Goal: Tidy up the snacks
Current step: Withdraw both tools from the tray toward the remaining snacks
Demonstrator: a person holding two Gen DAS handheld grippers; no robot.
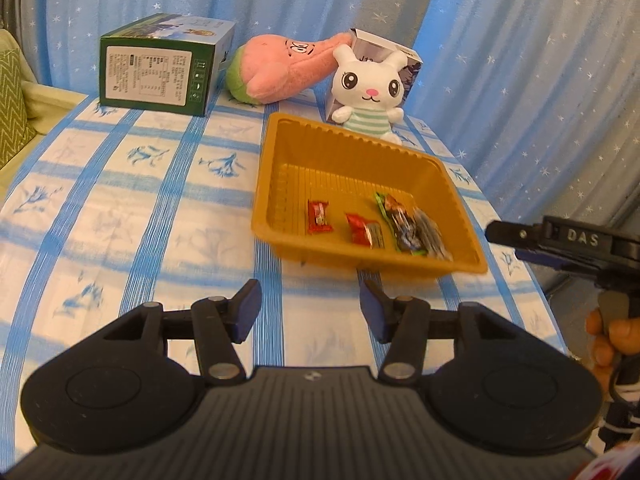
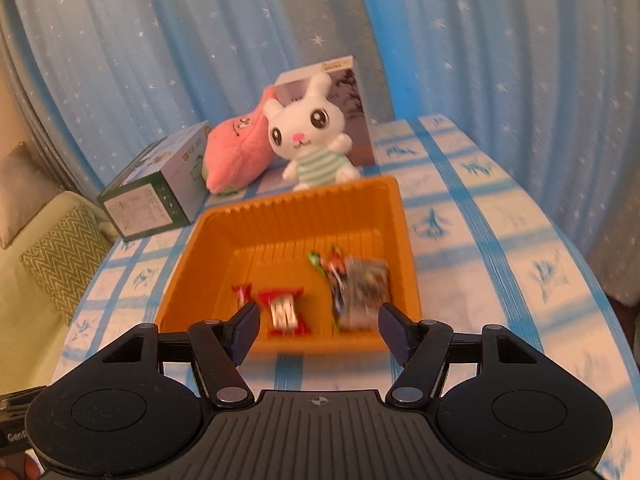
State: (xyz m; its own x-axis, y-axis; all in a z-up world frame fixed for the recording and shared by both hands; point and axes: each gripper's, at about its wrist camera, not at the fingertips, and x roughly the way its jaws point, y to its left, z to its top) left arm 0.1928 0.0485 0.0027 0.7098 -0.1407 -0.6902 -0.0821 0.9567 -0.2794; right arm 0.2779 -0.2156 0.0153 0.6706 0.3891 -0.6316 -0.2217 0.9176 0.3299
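both tongs gaped, empty: left tongs (image 1: 310, 308), right tongs (image 2: 318, 326). orange tray (image 1: 280, 168) ahead held 4 snacks (image 1: 362, 230).

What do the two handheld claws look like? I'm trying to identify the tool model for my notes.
Both are matte black, with a ribbed centre plate bearing a small crosshair mark, two rounded lobes with circular insets, and silver rivets on the linkage arms. The left claw and right claw end in dark blue pads. The right tool's side reads "DAS".
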